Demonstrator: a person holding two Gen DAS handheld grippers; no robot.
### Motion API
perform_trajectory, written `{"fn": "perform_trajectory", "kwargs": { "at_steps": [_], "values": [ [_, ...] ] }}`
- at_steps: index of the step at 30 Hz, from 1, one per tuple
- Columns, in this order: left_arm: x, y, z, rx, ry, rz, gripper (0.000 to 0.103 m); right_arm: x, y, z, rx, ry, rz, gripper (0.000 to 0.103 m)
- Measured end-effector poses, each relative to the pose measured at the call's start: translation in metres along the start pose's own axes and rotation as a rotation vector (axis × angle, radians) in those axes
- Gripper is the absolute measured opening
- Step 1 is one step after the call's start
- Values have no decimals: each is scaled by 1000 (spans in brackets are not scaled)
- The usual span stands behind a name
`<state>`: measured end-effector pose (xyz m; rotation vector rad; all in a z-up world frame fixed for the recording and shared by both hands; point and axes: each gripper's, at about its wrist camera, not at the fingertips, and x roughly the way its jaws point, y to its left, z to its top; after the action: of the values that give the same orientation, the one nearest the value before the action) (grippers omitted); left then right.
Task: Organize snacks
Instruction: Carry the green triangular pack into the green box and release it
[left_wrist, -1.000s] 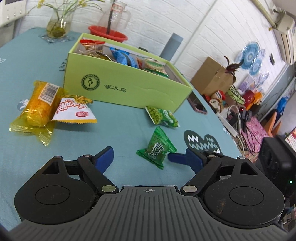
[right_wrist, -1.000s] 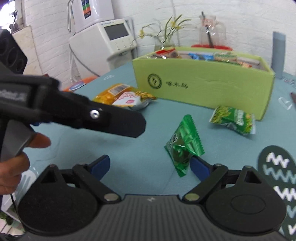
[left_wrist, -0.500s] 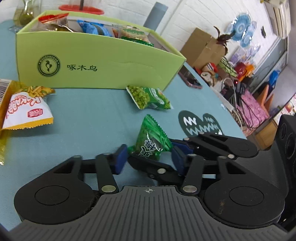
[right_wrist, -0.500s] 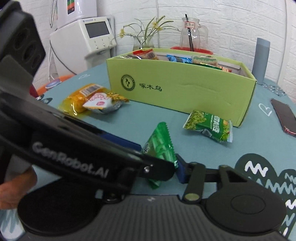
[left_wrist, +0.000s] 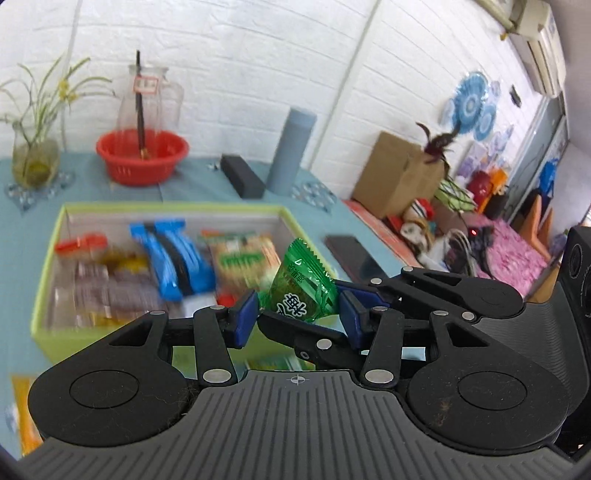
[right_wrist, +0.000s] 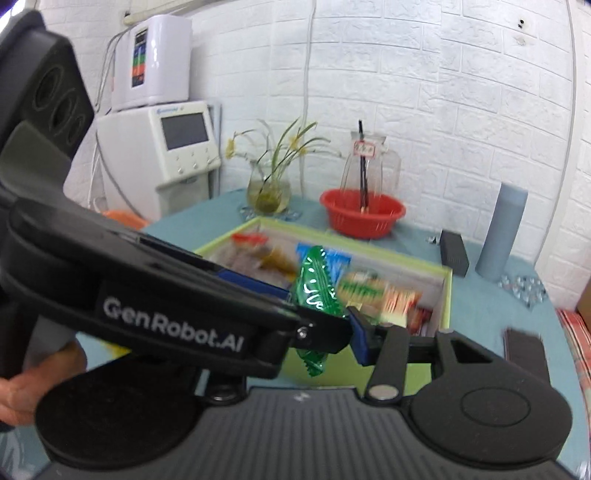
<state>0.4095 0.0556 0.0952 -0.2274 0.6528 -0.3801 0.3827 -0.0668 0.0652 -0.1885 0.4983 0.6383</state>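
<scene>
Far bench edge: round red plastic basin (left_wrist: 142, 155), clear glass jug (left_wrist: 149, 101) inside
Left corner: glass vase (left_wrist: 35, 160) with green stems
Right of basin: tall grey cylinder (left_wrist: 291, 149), black rectangular box (left_wrist: 242, 181)

White brick wall (right_wrist: 443, 92), cluttered corner.

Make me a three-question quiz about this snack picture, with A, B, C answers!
1. Where is the red plastic basin?
A. beyond the box
B. inside the box
C. on the floor

2. What colour is the held crinkly snack packet?
A. yellow
B. green
C. pink

3. The light green cardboard box is
A. empty
B. lidded
C. holding snacks

Answers: 1 A, it stands behind the box by the wall. 2 B, its wrapper is green. 3 C, packets lie inside.
</scene>
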Motion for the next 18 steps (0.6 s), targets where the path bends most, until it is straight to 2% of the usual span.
{"fn": "perform_trajectory", "kwargs": {
  "at_steps": [2,5,6,7,8,9,10,11,12,14,16,18],
  "values": [
    [14,14,15,-16,3,27,29,23,-10,11,43,16,33,53],
    [36,36,19,-39,17,65,31,58,-21,13,83,42,76,58],
    [42,42,18,-48,21,83,33,68,-23,12,89,51,92,67],
    [46,47,15,-58,13,101,35,75,-24,11,92,61,93,69],
    [46,52,12,-75,-3,113,45,78,-26,10,95,62,85,71],
    [42,54,10,-88,-23,116,57,74,-28,11,100,47,85,74],
    [35,55,9,-96,-54,111,60,65,-31,11,104,18,87,77],
    [25,52,10,-94,-96,105,63,53,-36,12,109,-17,86,83],
    [16,49,10,-85,-127,101,67,39,-39,12,111,-48,81,94],
    [-2,38,8,-65,-171,102,71,9,-44,6,95,-108,47,102],
    [-17,29,0,-53,-192,77,77,-16,-44,-6,75,-127,13,102],
    [-27,21,-15,-51,-184,45,79,-31,-44,-27,78,-103,5,102]
  ]
}}
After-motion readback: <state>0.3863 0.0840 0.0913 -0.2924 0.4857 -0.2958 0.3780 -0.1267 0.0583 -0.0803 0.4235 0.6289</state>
